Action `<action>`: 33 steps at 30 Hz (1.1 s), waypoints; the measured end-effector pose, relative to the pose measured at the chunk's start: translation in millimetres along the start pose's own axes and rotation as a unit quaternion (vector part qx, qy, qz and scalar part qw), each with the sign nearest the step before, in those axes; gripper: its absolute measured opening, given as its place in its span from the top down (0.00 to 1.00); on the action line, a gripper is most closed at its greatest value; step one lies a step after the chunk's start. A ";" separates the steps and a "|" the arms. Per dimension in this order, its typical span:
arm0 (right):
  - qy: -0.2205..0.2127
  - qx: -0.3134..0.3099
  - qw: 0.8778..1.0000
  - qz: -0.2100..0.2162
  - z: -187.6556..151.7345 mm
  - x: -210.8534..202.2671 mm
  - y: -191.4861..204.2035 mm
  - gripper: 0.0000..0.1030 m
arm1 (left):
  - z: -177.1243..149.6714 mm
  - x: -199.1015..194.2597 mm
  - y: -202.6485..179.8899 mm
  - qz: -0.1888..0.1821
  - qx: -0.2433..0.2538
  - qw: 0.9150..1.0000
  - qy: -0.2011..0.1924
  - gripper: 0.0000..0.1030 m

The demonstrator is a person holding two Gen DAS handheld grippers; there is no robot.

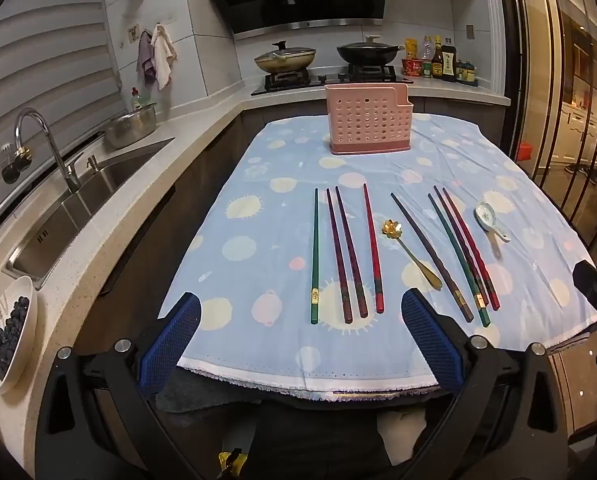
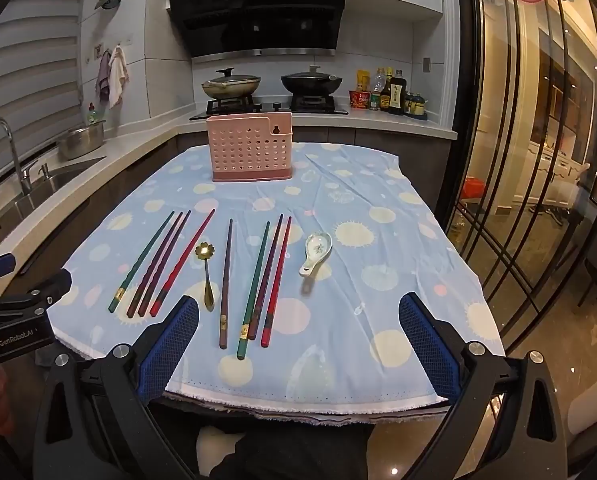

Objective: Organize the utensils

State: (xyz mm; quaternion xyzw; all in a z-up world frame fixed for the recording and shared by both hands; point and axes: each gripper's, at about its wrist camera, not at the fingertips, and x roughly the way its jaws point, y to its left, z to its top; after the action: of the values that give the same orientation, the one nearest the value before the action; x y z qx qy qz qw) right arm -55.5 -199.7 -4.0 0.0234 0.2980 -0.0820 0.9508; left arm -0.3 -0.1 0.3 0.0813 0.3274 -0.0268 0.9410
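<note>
- Surface (image 1: 258, 168) has a blue dotted cloth; kitchen counter with sink (image 1: 78, 208) on its left, glass sliding doors (image 2: 538, 160) on its right, stove with two pans (image 2: 274, 84) behind.
- Pink perforated utensil holder (image 2: 250, 148) stands upright at the far end, centred, well apart from everything else.
- Nothing lies between the utensils and the holder, only bare cloth.
- Eight chopsticks lie flat mid-cloth: left group of four (image 1: 344, 252), right group of four (image 1: 454, 256). Long axes run near-to-far, thick ends toward the near edge, tips toward the holder.
- Gold flower-bowl spoon (image 1: 410, 254) lies between the groups, bowl far, handle near.
- White ceramic spoon (image 2: 316, 252) lies just right of the right group, bowl far.
- Left gripper (image 1: 300, 344) and right gripper (image 2: 298, 344): fingers (image 1: 170, 344) spread wide, released, nothing between them, both at the near cloth edge.
- Open cloth on the right side and along the near edge; bowl of dark berries (image 1: 6, 336) on the counter at left.
</note>
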 end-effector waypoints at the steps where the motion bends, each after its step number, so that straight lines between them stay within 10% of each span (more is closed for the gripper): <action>1: -0.003 0.001 1.000 0.000 -0.1 -0.4 -0.4 0.07 | 0.0 -0.2 -0.2 0.001 0.001 1.000 -0.001 0.07; 33: -0.006 0.003 1.000 -0.002 1.0 -0.4 -0.7 0.07 | -1.4 0.0 -4.8 0.006 0.009 1.000 -0.005 0.07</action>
State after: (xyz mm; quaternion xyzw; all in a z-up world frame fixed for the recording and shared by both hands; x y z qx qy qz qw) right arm -55.4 -200.4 -2.9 0.0248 0.2920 -0.0845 0.9523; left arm -1.6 -4.6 -1.5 0.0920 0.3220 -0.0249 0.9419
